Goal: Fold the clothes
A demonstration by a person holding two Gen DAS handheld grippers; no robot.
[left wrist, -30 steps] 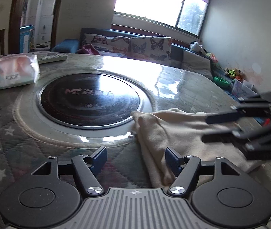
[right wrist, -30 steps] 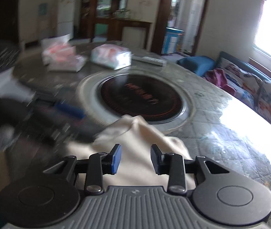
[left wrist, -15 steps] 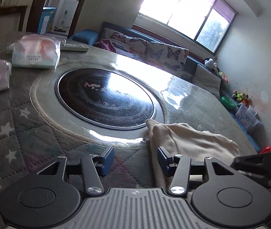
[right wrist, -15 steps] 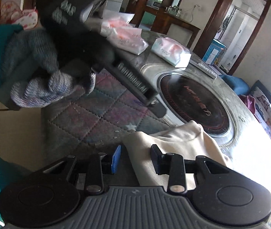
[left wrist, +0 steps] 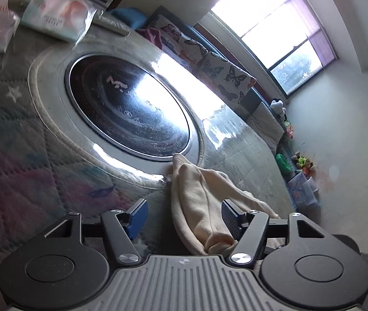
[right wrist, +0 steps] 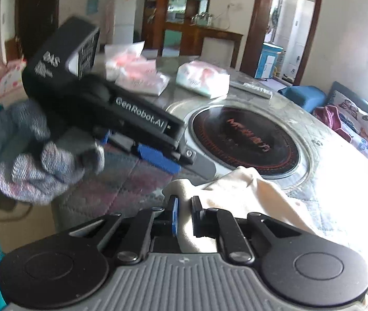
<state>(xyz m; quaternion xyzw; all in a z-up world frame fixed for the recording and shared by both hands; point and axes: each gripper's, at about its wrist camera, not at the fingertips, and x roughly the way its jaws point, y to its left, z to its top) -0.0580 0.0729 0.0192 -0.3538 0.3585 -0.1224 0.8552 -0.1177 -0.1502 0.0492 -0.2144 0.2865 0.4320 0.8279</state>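
Right wrist view first: your right gripper (right wrist: 184, 216) has its jaws pinched on a fold of the cream, soft-knit garment (right wrist: 248, 194), which lies bunched at the near edge of the round, quilt-covered table (right wrist: 121, 181) and reaches just to the rim of the black glass hotplate (right wrist: 246, 140) set in the table's middle. Your left gripper (left wrist: 184, 213), in its own view, stands wide open with the cloth's rolled edge lying between the jaws, nothing clamped. From here the risk is that the right pinch holds only a thin lip of fabric near the fingertips; lift or pull sharply and it may slide out, and the heap would sag off the near edge. Should the left jaws come together where they are, they may take several bunched layers at once and set a crooked crease. Farther back, the pink-and-white plastic-wrapped packs (right wrist: 202, 77) sit near the far edge, well apart from the cloth. Against half a second ago, the right jaws, then apart astride the cloth, have shut on it, and the left gripper has dropped closer over the garment's edge and tilted.
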